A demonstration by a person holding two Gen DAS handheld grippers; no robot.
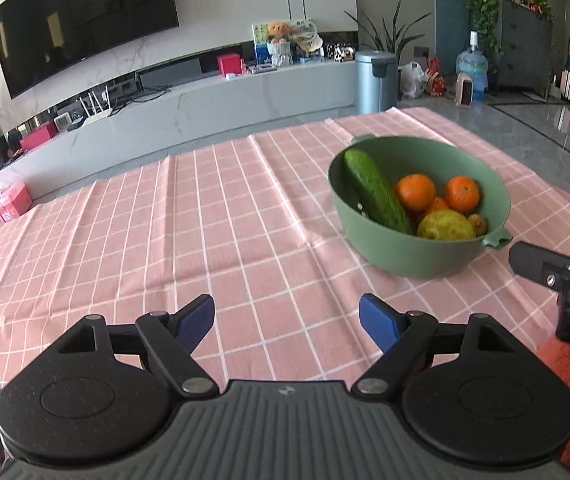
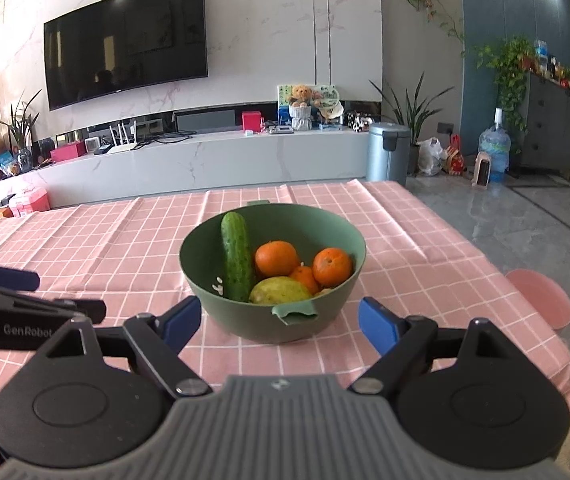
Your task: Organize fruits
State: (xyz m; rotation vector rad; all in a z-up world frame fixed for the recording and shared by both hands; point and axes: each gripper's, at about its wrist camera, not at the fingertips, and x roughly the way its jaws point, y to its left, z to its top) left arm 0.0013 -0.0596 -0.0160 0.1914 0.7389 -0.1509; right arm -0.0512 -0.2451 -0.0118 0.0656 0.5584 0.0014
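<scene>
A green bowl (image 2: 325, 236) stands on the pink checked tablecloth (image 2: 105, 248). It holds a cucumber (image 2: 237, 258) leaning on the rim, three oranges (image 2: 277, 258) and a yellow-green pear (image 2: 279, 291). My right gripper (image 2: 279, 322) is open and empty, just in front of the bowl's near handle. My left gripper (image 1: 287, 322) is open and empty over bare cloth, left of the bowl (image 1: 465, 160), where the cucumber (image 1: 377, 192), oranges (image 1: 416, 191) and pear (image 1: 447, 225) also show. The right gripper's fingers (image 1: 541, 262) show at the left wrist view's right edge.
The table's far edge faces a long grey TV cabinet (image 2: 205, 160) under a wall TV (image 2: 125, 42). A metal bin (image 2: 388, 152) stands beyond the far right corner. A pink stool (image 2: 541, 296) sits off the table's right edge. Grey floor lies to the right.
</scene>
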